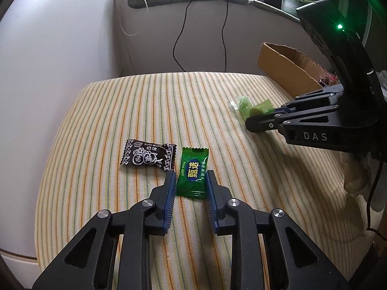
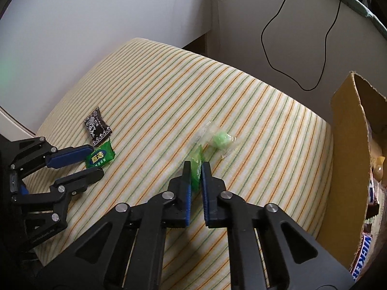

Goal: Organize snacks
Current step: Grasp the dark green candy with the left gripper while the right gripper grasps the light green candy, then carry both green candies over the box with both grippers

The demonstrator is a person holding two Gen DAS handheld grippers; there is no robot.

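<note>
A green wrapped candy lies on the striped cloth between the open jaws of my left gripper; neither pad presses it. It also shows in the right wrist view. A black wrapped candy lies just left of it and shows in the right wrist view too. My right gripper is shut on a light green candy in clear wrap, seen in the left wrist view near the gripper's tips. Another clear-wrapped green candy lies just beyond.
An open cardboard box holding snack bars stands at the right edge of the cloth-covered surface; it also shows in the left wrist view. Cables hang down the wall behind. Potted plants sit on the sill.
</note>
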